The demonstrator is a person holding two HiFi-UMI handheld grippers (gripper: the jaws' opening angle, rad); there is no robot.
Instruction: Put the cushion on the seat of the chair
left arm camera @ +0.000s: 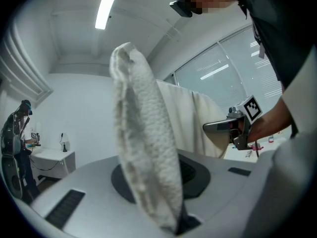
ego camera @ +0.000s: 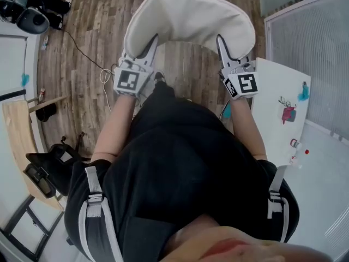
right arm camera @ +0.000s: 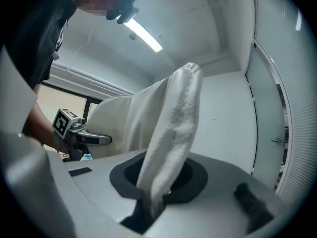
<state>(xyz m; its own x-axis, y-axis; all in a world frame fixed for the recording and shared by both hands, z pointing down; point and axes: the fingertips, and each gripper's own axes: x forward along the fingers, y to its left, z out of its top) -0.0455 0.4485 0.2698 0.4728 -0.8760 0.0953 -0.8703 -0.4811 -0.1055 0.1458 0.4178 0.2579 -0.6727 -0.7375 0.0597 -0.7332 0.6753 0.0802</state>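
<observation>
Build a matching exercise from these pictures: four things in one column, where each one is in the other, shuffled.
Things:
1. cream fabric cushion
2. white rectangular table
3. black chair
4. brown wooden plank floor

Places:
A. lower left of the head view
B. clamped in the left tool and right tool
C. at the person's right, bearing small items
D. below the held cushion

Pairs: 1-B, 2-C, 3-A, 4-D.
</observation>
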